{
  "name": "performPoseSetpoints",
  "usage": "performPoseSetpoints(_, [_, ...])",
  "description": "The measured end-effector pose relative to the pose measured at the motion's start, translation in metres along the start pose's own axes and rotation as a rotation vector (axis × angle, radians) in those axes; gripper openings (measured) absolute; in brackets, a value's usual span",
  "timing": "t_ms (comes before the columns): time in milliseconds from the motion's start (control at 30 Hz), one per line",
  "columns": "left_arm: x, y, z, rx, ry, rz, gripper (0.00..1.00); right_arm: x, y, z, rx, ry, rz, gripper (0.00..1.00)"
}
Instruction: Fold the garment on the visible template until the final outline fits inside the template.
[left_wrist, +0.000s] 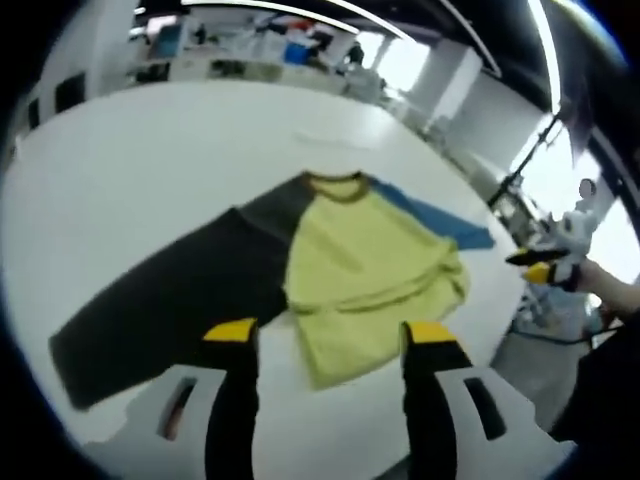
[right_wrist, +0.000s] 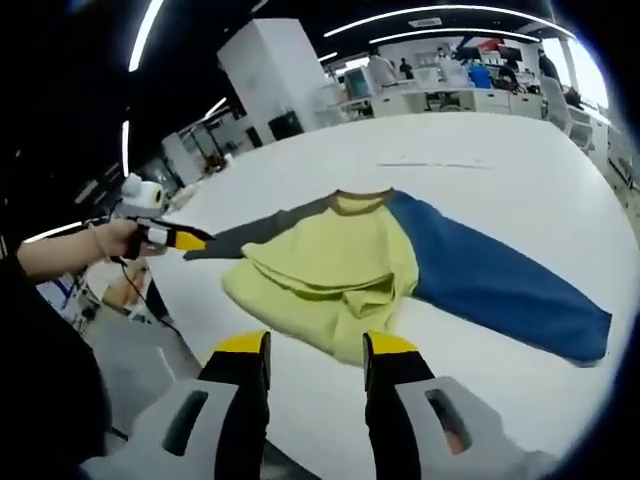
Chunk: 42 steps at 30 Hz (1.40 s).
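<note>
A long-sleeved shirt (left_wrist: 370, 260) lies on the white table (left_wrist: 150, 150), with a yellow body, a dark grey sleeve (left_wrist: 170, 300) and a blue sleeve (left_wrist: 440, 215). Its yellow hem is rumpled and partly doubled over (right_wrist: 330, 265). The blue sleeve (right_wrist: 500, 280) stretches out flat, and the grey one (right_wrist: 270, 228) runs the other way. My left gripper (left_wrist: 331, 332) hovers open above the hem, holding nothing. The right gripper (right_wrist: 316, 345) is open too, above the table's near edge in front of the hem. Each gripper appears in the other's view, off the table's side (left_wrist: 545, 265) (right_wrist: 170, 238).
Faint thin lines (right_wrist: 430, 162) mark the table beyond the collar. A hand (right_wrist: 110, 240) holds the left gripper past the table's edge. Desks and shelving (left_wrist: 250, 50) stand far behind. Bare tabletop (right_wrist: 500, 150) surrounds the shirt.
</note>
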<state>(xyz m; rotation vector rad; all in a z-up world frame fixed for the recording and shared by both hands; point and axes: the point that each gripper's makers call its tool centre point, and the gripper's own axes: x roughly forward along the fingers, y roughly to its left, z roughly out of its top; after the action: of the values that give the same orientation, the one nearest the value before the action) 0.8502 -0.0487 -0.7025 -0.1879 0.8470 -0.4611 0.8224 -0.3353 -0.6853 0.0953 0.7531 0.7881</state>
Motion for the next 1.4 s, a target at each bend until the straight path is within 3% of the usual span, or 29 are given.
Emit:
performPoseSetpoints(133, [0.012,0.011,-0.002,-0.01,0.009,0.022,0.43,0.01,0.001,0.0,0.021,-0.005,0.009,0.33])
performPoseSetpoints(300, [0.023,0.018,-0.004,-0.015,0.029,0.025,0.4,0.023,0.0,-0.002,0.113,-0.014,0.006,0.26])
performPoseSetpoints(467, [0.033,0.026,0.0,-0.02,0.037,0.035,0.36,0.036,-0.013,-0.009,0.152,0.003,-0.055,0.24])
performPoseSetpoints(833, [0.057,0.029,0.004,-0.014,0.063,0.047,0.28,0.06,-0.032,-0.012,0.107,0.042,-0.149,0.17])
performPoseSetpoints(1400, [0.074,0.031,-0.003,-0.012,0.112,0.04,0.17,0.081,-0.042,-0.01,-0.01,0.084,-0.179,0.08])
